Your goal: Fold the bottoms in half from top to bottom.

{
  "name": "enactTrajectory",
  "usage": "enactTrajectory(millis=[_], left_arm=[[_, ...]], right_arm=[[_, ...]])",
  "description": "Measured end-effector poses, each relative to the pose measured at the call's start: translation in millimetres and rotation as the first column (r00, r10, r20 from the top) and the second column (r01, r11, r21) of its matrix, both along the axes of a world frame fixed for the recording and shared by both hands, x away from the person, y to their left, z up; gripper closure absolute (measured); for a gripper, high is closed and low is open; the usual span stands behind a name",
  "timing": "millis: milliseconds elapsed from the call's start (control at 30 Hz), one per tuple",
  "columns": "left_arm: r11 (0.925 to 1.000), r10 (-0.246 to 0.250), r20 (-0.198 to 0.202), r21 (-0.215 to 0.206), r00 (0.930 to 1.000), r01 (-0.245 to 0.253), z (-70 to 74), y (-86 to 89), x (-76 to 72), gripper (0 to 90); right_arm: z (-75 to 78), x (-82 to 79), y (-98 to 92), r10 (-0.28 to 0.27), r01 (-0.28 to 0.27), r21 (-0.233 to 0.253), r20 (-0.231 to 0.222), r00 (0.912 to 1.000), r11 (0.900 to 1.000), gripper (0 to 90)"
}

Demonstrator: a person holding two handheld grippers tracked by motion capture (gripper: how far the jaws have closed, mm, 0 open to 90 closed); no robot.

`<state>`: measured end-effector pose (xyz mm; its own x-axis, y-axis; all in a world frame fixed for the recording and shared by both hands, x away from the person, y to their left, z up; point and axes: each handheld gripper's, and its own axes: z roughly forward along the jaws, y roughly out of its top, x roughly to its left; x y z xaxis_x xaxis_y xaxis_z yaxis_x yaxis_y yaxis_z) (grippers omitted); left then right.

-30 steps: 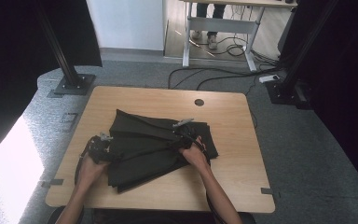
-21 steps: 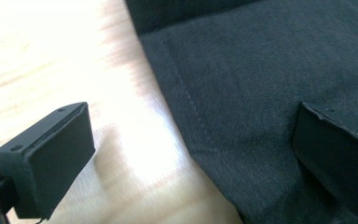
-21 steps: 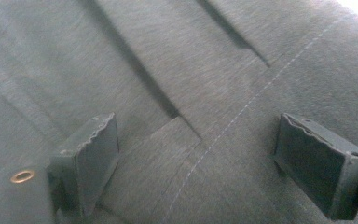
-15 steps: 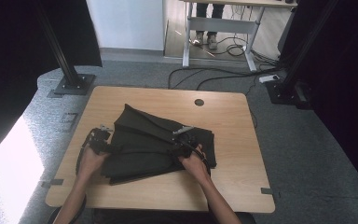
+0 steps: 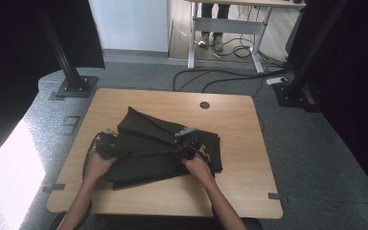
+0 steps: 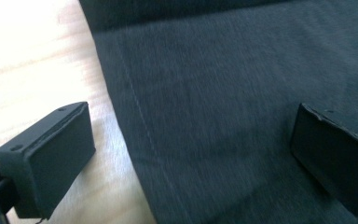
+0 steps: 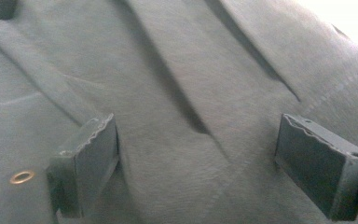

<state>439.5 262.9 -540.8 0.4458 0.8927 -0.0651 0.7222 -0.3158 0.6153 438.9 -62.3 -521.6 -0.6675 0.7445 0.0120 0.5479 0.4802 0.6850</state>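
Both claws lower — dark garment flatter

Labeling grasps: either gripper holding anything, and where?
Nothing held. Left gripper open over the cloth edge; right gripper open over its folds.

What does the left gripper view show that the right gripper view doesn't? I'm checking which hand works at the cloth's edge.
The left gripper view shows the stitched edge of the dark garment lying on the pale wooden table, with the left gripper straddling that edge, one jaw over wood and one over cloth. The right gripper view shows folds and creases in the cloth and a small metal eyelet, with the right gripper over fabric on both sides. Both views show the same dark fabric close up, and both grippers have their jaws wide apart, gripping nothing.
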Motion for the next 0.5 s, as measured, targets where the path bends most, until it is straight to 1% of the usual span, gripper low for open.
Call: enactTrajectory(millis=[67,133,167,200,233,300,367,433,467,500], left_arm=[[1.0,0.005,0.004,-0.006,1.0,-0.005,0.9,-2.1,3.7,0.0],[0.9998,0.021,0.032,-0.009,0.9993,-0.021,4.3,-1.1,6.4,0.0],[0.9995,0.028,0.038,-0.017,0.9989,-0.027,6.3,0.0,8.7,0.0],[0.9991,0.031,0.033,-0.029,0.999,-0.03,7.8,0.8,11.6,0.0],[0.9991,0.031,0.026,-0.031,0.9992,-0.03,8.9,0.9,14.6,0.0],[0.9994,0.033,0.018,-0.01,0.9993,-0.033,9.1,-1.0,20.5,0.0],[0.9995,0.03,-0.006,-0.003,0.9995,-0.03,5.6,-3.6,26.8,0.0],[0.9996,0.029,-0.021,0.001,0.9994,-0.029,1.8,-4.7,30.5,0.0],[0.9995,0.03,-0.01,0.004,0.9995,-0.03,1.0,-5.1,31.0,0.0],[0.9996,0.029,-0.005,0.006,0.9996,-0.029,0.6,-5.8,31.6,0.0]], right_arm=[[-4.0,4.6,-5.9,-0.024,0.024,0.014,-0.005,0.9997,1.0,12.3],[-4.2,7.2,-10.6,-0.033,0.033,0.04,-0.006,0.9994,0.999,12.1],[-3.5,7.8,-11.5,-0.037,0.038,0.047,-0.006,0.9993,0.998,12.0],[-2.3,8.8,-12.3,-0.04,0.04,0.052,0.0,0.9992,0.998,11.9],[-0.5,9.7,-12.6,-0.043,0.042,0.06,0.005,0.9991,0.997,12.0],[3.6,11.2,-11.8,-0.047,0.047,0.08,0.0,0.9989,0.996,12.3],[7.4,13.4,-10.6,-0.051,0.05,0.091,0.011,0.9986,0.995,13.3],[9.4,15.2,-11.2,-0.051,0.049,0.098,0.012,0.9986,0.994,13.3],[9.9,16.1,-12.4,-0.049,0.048,0.108,0.011,0.9987,0.993,13.3],[9.7,17.1,-13.6,-0.058,0.057,0.11,0.014,0.9982,0.992,13.3]])
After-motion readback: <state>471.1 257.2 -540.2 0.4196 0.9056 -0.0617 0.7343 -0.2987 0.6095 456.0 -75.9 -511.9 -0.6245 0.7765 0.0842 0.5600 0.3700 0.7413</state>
